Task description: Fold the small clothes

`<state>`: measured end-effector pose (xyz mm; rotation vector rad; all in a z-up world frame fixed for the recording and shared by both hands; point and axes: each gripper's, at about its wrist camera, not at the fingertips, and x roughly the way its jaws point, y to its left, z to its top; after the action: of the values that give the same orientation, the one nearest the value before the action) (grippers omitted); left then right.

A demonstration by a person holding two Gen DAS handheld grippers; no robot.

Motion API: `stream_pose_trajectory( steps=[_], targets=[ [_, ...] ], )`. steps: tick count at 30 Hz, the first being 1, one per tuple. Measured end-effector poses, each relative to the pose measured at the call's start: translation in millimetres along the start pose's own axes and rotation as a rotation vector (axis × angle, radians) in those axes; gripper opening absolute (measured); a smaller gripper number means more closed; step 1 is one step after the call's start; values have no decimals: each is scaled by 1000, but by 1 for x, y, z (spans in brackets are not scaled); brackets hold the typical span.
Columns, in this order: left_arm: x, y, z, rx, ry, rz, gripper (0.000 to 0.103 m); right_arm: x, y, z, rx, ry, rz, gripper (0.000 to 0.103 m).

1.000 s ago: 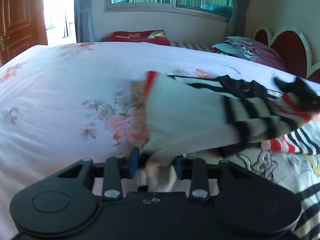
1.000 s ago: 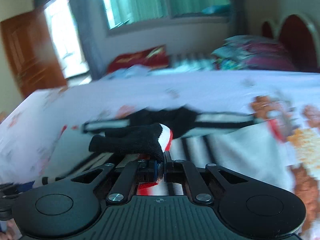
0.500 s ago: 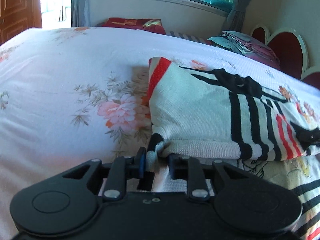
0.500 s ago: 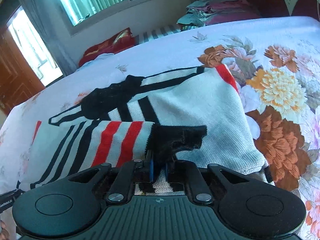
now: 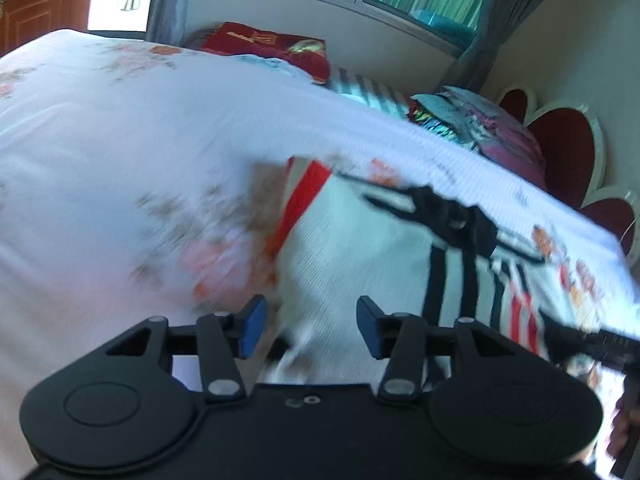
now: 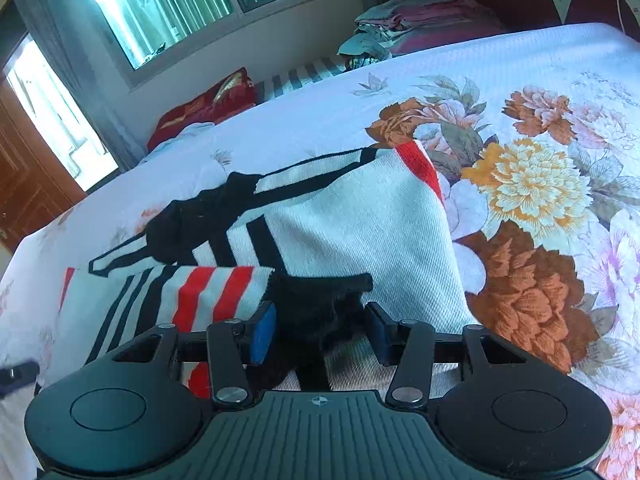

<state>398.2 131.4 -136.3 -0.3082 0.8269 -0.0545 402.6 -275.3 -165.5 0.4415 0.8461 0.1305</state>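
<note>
A small white knit sweater [image 6: 352,220] with black and red stripes lies folded on the flowered bedspread [image 6: 540,184]. Its striped sleeve [image 6: 208,296] lies across the body and ends in a black cuff [image 6: 320,296]. My right gripper [image 6: 322,334] hovers over that cuff, its jaws opening, the cuff between them but free of the pads. In the blurred left wrist view my left gripper [image 5: 310,330] is opening too. The sweater's white edge [image 5: 360,264] lies just beyond its parted fingers, untouched.
A red cushion [image 6: 204,106] and a pile of folded clothes [image 6: 412,24] sit past the bed's far edge, under the window. A red and white headboard [image 5: 568,152] stands at the right. A wooden door [image 6: 24,184] is at the left.
Both grippers have let go of the sweater and parted their jaws. The sleeve and its cuff now lie flat on the body. The left gripper has drawn up and back.
</note>
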Motion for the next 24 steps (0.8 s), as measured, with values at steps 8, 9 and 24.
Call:
stream_pose_trajectory(
  steps=[8, 9, 24],
  targets=[
    [77, 3, 39, -44, 21, 61, 52, 9, 6, 1, -48, -5, -17, 14],
    [83, 7, 42, -59, 19, 60, 49, 8, 8, 1, -63, -16, -18, 14],
    [93, 11, 57, -70, -79, 131, 27, 18, 16, 1, -245, -67, -181, 6]
  ],
)
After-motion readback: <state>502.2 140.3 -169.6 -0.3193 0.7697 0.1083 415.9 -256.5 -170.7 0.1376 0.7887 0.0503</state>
